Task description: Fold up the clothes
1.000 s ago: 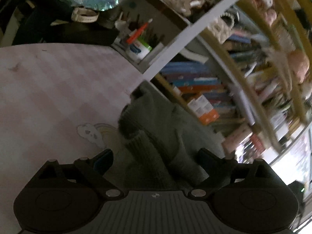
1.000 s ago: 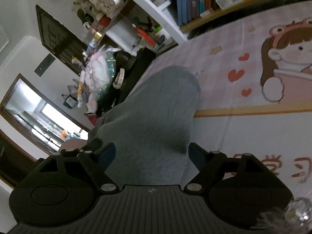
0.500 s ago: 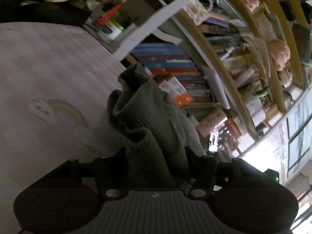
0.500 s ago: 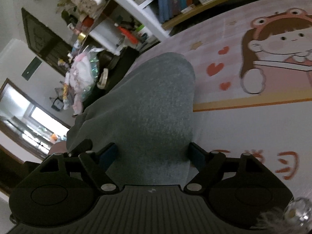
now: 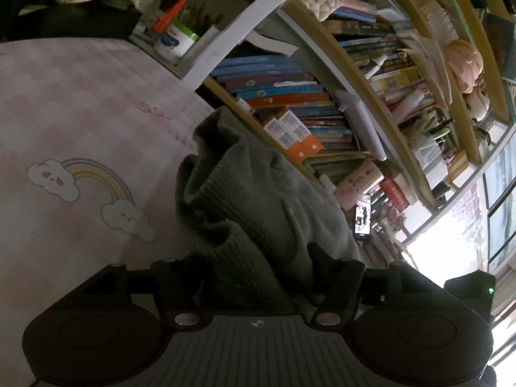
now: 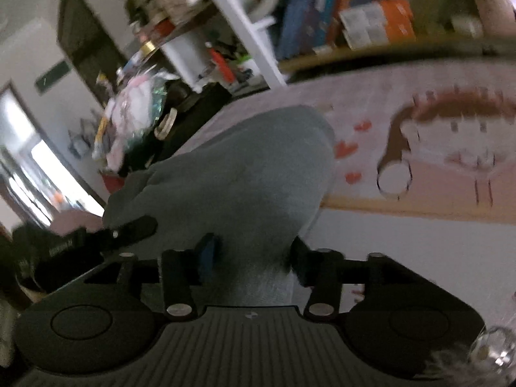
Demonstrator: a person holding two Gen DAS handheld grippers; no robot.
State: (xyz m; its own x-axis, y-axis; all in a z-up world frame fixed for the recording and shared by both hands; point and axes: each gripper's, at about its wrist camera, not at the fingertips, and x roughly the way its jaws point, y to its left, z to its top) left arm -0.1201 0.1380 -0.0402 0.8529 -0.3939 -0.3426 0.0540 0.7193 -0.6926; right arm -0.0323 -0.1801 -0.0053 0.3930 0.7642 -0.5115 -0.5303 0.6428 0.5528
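A grey-green knitted sweater lies bunched on the pink cartoon-print mat, its ribbed cuff running back between my left fingers. My left gripper is shut on that ribbed part. In the right wrist view the same sweater shows as a smooth grey hump rising off the mat. My right gripper is shut on its near edge, the cloth pinched into a narrow neck between the fingers. The other gripper's dark body appears at the left. This view is motion-blurred.
A bookshelf packed with books runs along the mat's far edge. A white shelf post and a cup of pens stand beside it. A dark side table with bagged items sits beyond the mat. A doorway glows at left.
Both grippers went from open around the sweater to shut on it. The right gripper closed in the last half second and is now moving, blurring its view.
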